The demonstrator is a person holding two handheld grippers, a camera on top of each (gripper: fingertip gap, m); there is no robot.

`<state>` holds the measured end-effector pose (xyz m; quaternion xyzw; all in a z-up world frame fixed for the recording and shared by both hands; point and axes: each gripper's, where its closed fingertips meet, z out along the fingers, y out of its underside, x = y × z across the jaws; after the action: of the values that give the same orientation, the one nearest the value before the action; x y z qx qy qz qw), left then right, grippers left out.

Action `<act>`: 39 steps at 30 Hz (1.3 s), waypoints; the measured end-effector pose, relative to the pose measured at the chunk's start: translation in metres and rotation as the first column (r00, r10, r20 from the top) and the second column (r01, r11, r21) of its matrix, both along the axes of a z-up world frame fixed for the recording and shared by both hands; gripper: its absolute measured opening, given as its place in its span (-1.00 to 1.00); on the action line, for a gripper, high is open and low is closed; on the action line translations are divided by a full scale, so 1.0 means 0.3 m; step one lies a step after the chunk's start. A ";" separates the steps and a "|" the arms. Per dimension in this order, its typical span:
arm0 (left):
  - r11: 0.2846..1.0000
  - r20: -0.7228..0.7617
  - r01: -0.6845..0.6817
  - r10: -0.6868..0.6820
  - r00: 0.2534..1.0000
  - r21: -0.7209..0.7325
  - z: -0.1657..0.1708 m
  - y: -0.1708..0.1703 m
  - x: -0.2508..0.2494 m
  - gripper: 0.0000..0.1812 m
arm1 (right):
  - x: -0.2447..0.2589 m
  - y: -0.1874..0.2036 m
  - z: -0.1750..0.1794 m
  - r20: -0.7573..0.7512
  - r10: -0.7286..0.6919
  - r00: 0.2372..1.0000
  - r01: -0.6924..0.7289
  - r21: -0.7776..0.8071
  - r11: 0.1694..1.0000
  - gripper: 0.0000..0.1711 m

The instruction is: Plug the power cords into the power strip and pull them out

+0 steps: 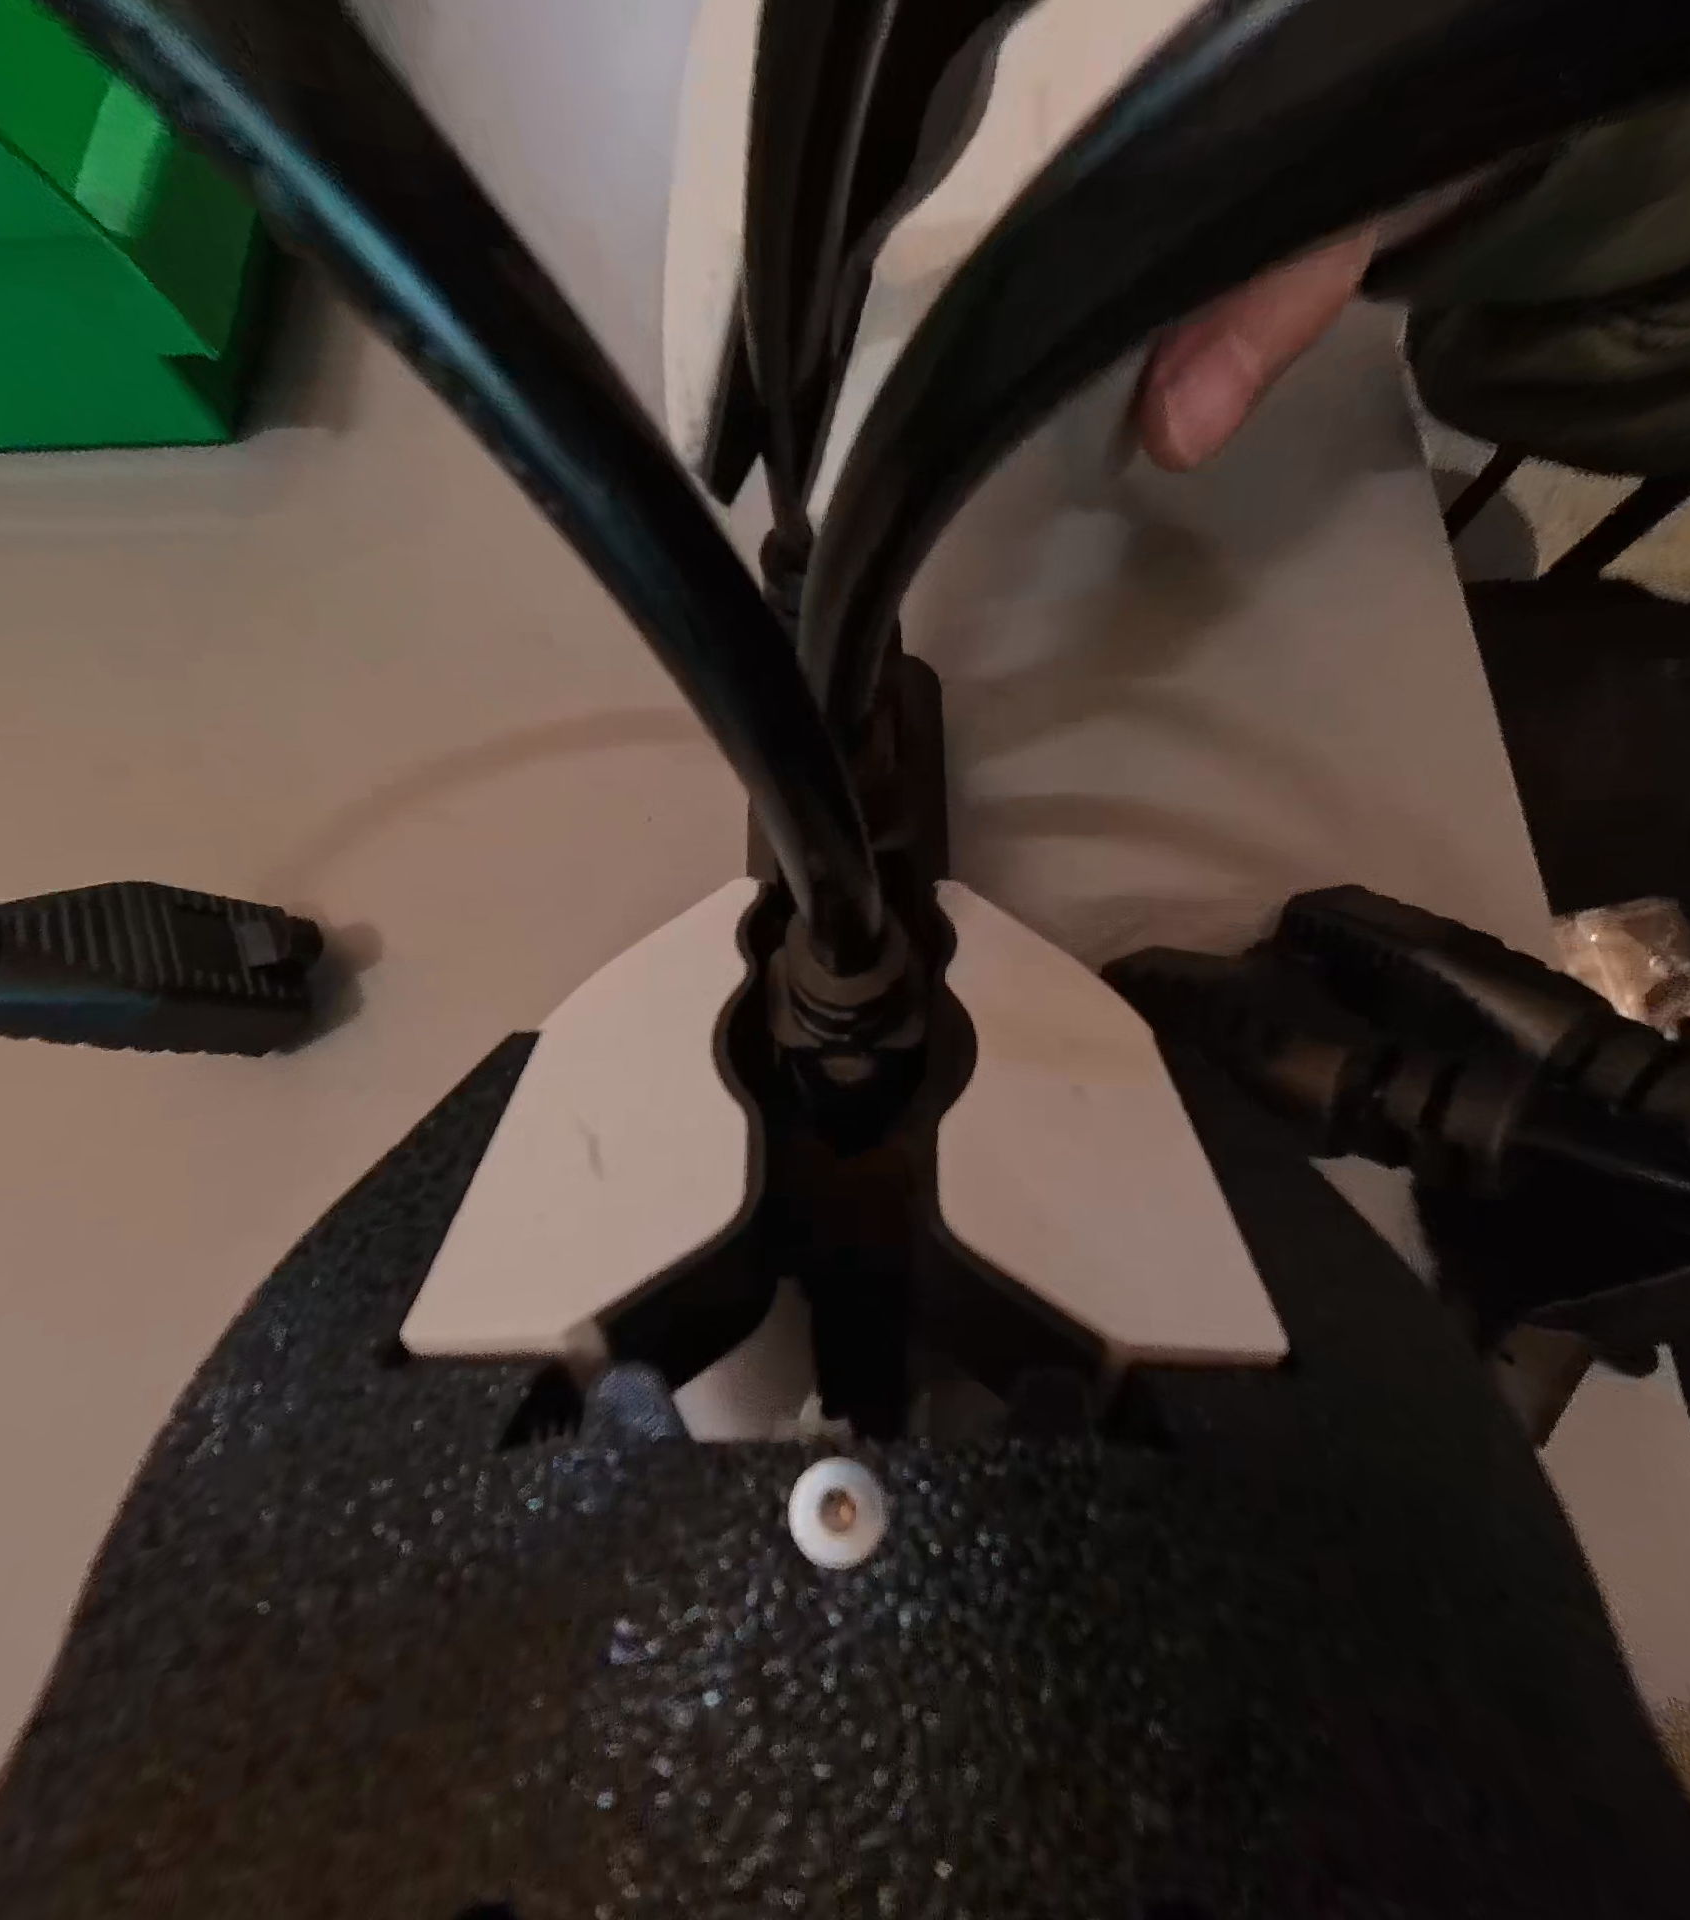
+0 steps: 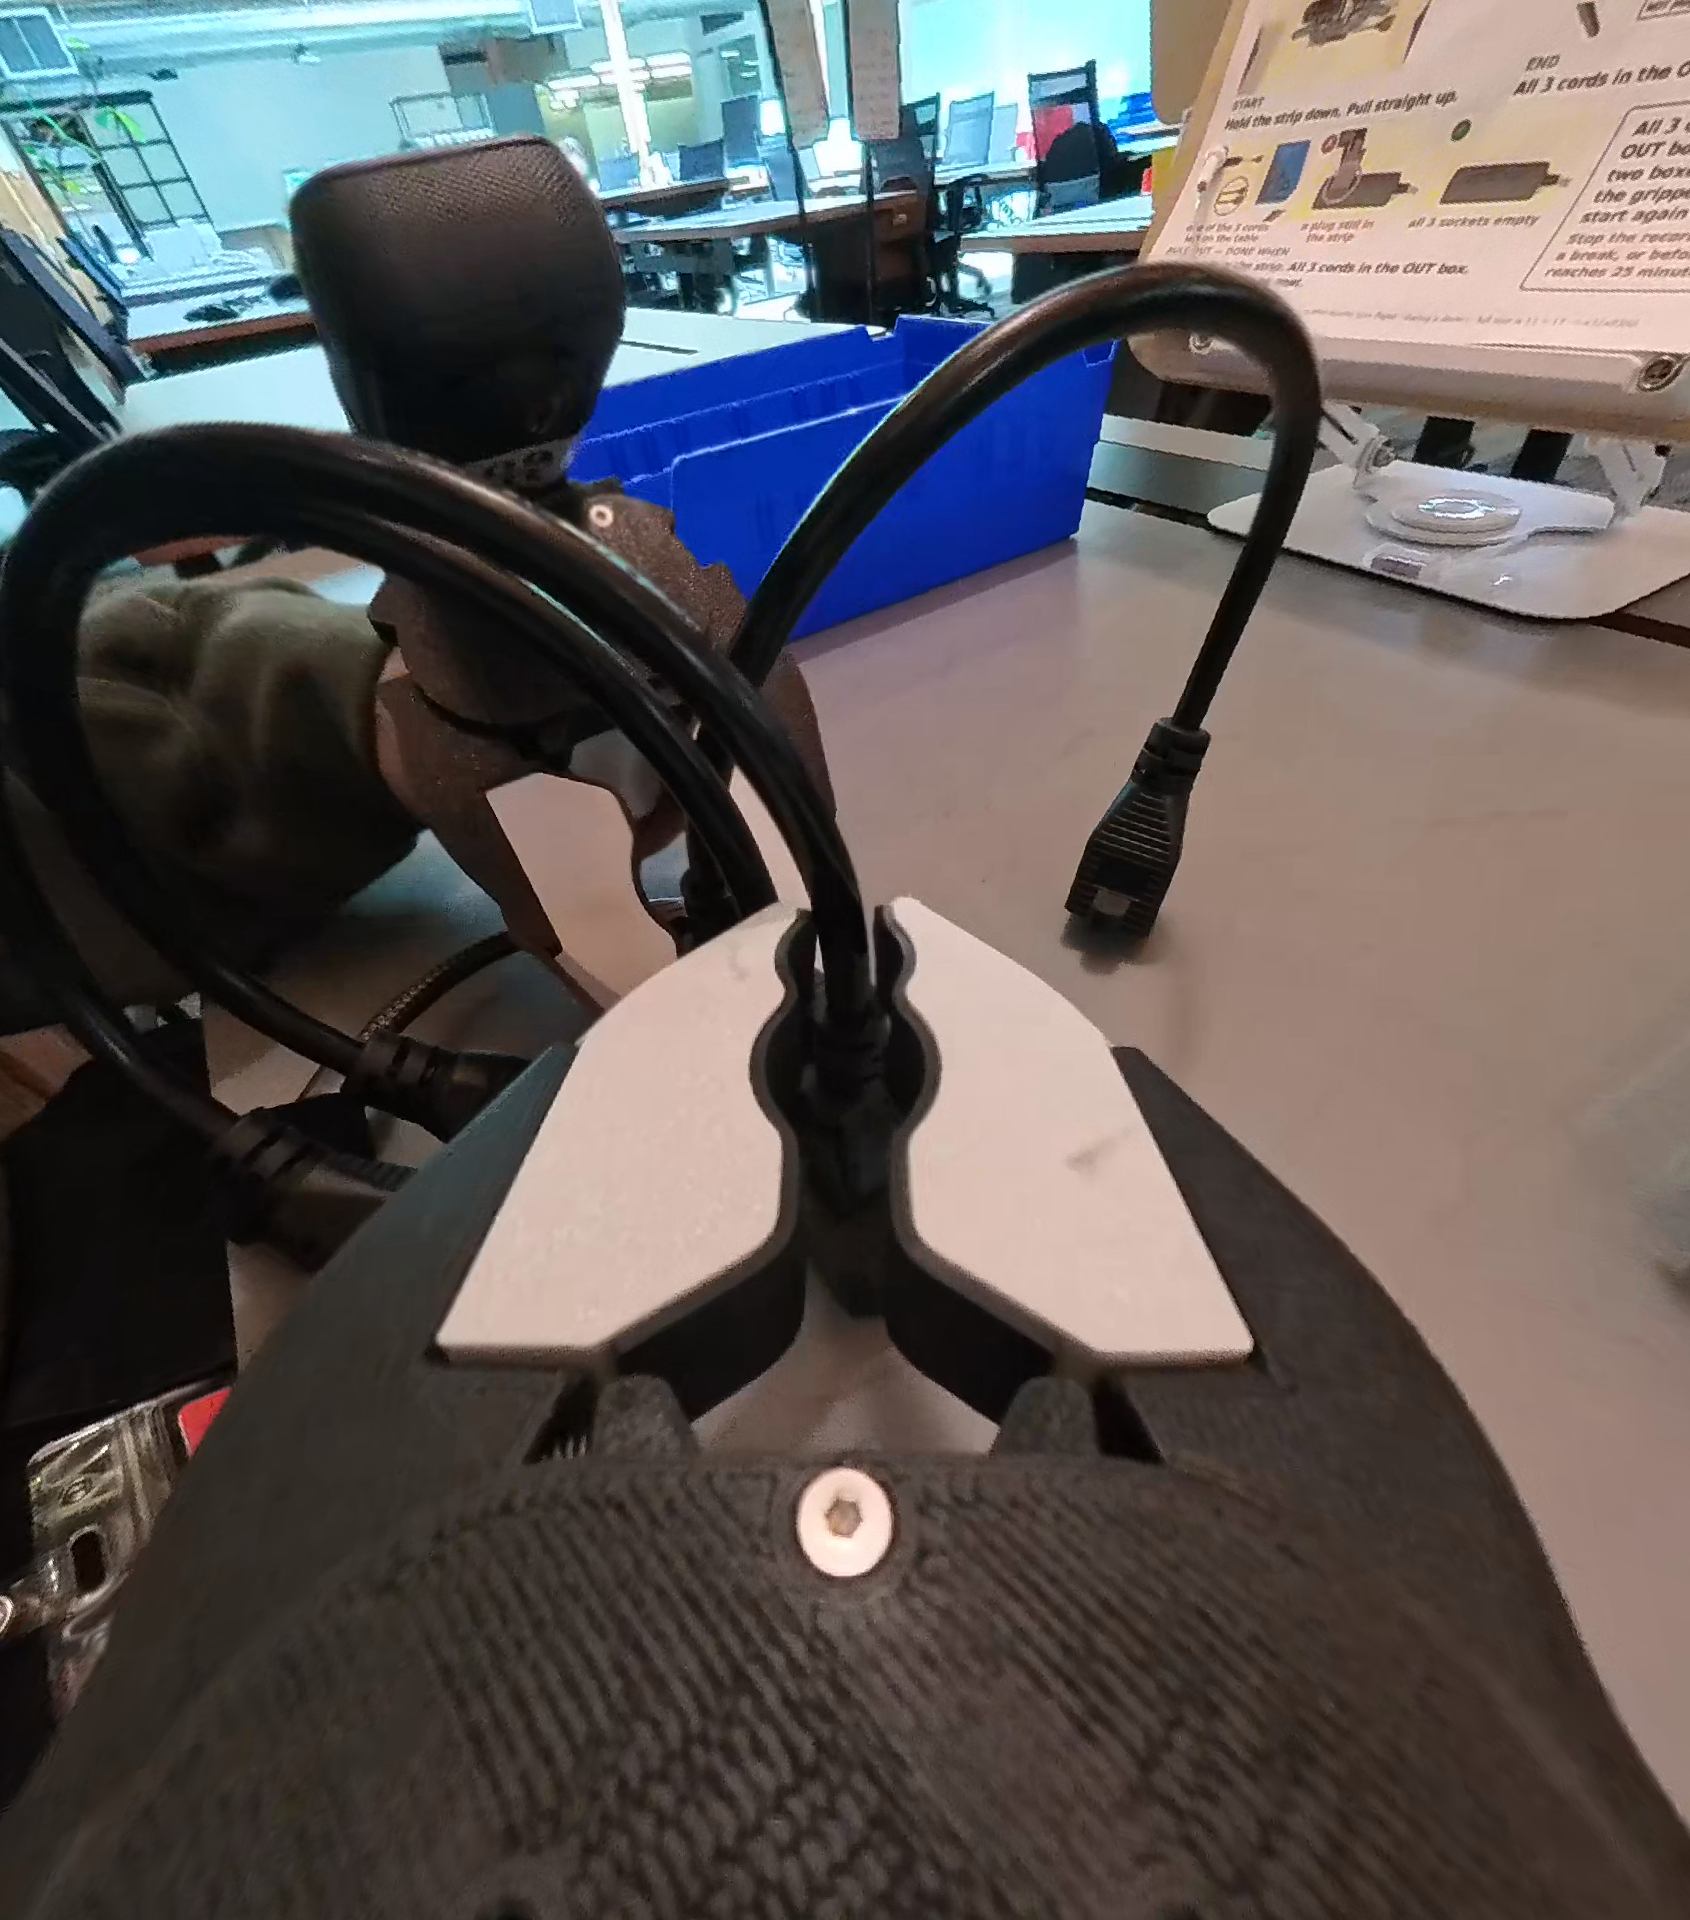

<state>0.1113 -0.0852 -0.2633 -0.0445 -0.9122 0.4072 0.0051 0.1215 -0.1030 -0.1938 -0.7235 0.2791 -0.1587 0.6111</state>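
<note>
In the left wrist view my left gripper [image 1: 846, 904] points down at the pale table [image 1: 197, 675] and is shut on the ribbed neck of a black power cord [image 1: 841, 997]. Its cable arches up and away. In the right wrist view my right gripper [image 2: 841, 925] is shut on the plug end of another black cord [image 2: 846, 1091], which loops up and left. A cord's socket end [image 2: 1132, 842] touches the table ahead; one such end [image 1: 145, 966] lies left in the left wrist view. The left gripper [image 2: 560, 748] also shows farther off. I cannot make out the power strip clearly.
A blue bin [image 2: 872, 457] stands at the back, and a white stand with an instruction sheet [image 2: 1443, 520] is at the back right. A green box [image 1: 41, 260] is near the left gripper. Another black plug [image 1: 1443, 1039] lies right. A person's finger [image 1: 1225, 353] and olive sleeve [image 2: 197, 727] are close. One gripper's finger ends stand about 7 cm off the other's.
</note>
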 end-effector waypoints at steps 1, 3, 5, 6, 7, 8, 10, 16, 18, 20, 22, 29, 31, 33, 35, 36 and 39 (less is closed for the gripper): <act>0.999 0.005 0.008 -0.008 1.000 0.037 -0.004 0.005 0.000 -0.71 | 0.000 -0.005 0.001 0.003 0.012 1.000 -0.012 -0.008 1.000 -0.86; 0.996 -0.007 0.027 -0.027 1.000 0.084 -0.006 0.008 0.001 -0.71 | -0.007 -0.013 0.004 -0.004 0.056 0.998 -0.056 -0.014 0.998 -0.86; 0.994 -0.048 0.029 -0.024 0.999 0.106 -0.007 0.009 0.004 -0.72 | -0.011 -0.018 0.008 -0.006 0.089 0.996 -0.090 -0.009 0.996 -0.88; 0.993 -0.045 0.038 -0.033 0.998 0.116 -0.007 0.010 0.005 -0.72 | -0.016 -0.015 0.007 -0.010 0.112 0.994 -0.112 -0.001 0.994 -0.88; 0.992 -0.040 0.046 -0.041 0.998 0.117 -0.007 0.009 0.006 -0.71 | -0.015 -0.015 0.005 -0.011 0.120 0.993 -0.120 0.002 0.993 -0.89; 0.993 -0.044 0.045 -0.040 0.998 0.110 -0.008 0.007 0.006 -0.72 | -0.014 -0.016 0.000 -0.011 0.127 0.992 -0.127 0.006 0.992 -0.90; 0.995 -0.045 0.045 -0.041 0.998 0.092 -0.007 0.005 0.006 -0.72 | -0.015 -0.017 0.001 -0.005 0.145 0.989 -0.145 0.033 0.989 -0.90; 0.994 -0.047 0.044 -0.040 0.998 0.095 -0.008 0.005 0.007 -0.72 | -0.009 -0.006 -0.005 0.038 0.160 0.986 -0.159 -0.016 0.987 -0.90; 0.995 -0.045 0.040 -0.036 0.998 0.087 -0.007 0.004 0.009 -0.72 | -0.004 -0.005 -0.004 0.055 0.128 0.990 -0.126 -0.031 0.992 -0.90; 0.997 -0.035 0.037 -0.034 0.999 0.064 -0.007 0.002 0.010 -0.71 | -0.004 -0.007 -0.005 0.069 0.108 0.992 -0.107 -0.020 0.994 -0.90; 0.998 -0.052 0.020 -0.017 0.999 0.054 -0.006 0.000 0.009 -0.72 | -0.006 -0.007 -0.004 0.067 0.098 0.993 -0.098 0.002 0.995 -0.90; 0.999 -0.048 -0.007 0.009 0.999 0.051 -0.007 0.000 0.009 -0.71 | -0.004 -0.005 -0.006 0.064 0.097 0.993 -0.098 0.017 0.995 -0.90; 0.999 -0.047 -0.016 0.018 0.999 0.045 -0.007 -0.001 0.010 -0.71 | -0.005 -0.006 -0.007 0.052 0.100 0.994 -0.102 0.025 0.995 -0.90; 0.999 -0.048 -0.027 0.029 0.998 0.042 -0.007 -0.002 0.012 -0.71 | -0.004 -0.005 -0.007 0.045 0.093 0.995 -0.094 0.033 0.995 -0.90; 0.999 -0.047 -0.036 0.038 0.998 0.026 -0.007 -0.004 0.014 -0.71 | -0.005 -0.006 -0.007 0.050 0.092 0.994 -0.094 0.039 0.995 -0.90; 0.999 -0.048 -0.040 0.041 0.998 0.012 -0.007 -0.005 0.014 -0.70 | -0.006 -0.006 -0.006 0.053 0.094 0.994 -0.097 0.046 0.994 -0.90; 0.998 -0.055 -0.049 0.047 0.997 -0.041 -0.006 -0.008 0.014 -0.70 | -0.001 -0.007 -0.005 0.070 0.076 0.995 -0.080 0.056 0.995 -0.90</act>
<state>0.1155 -0.0877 -0.2653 -0.0116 -0.9037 0.4275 0.0190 0.1212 -0.1051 -0.1954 -0.7098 0.2342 -0.1512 0.6470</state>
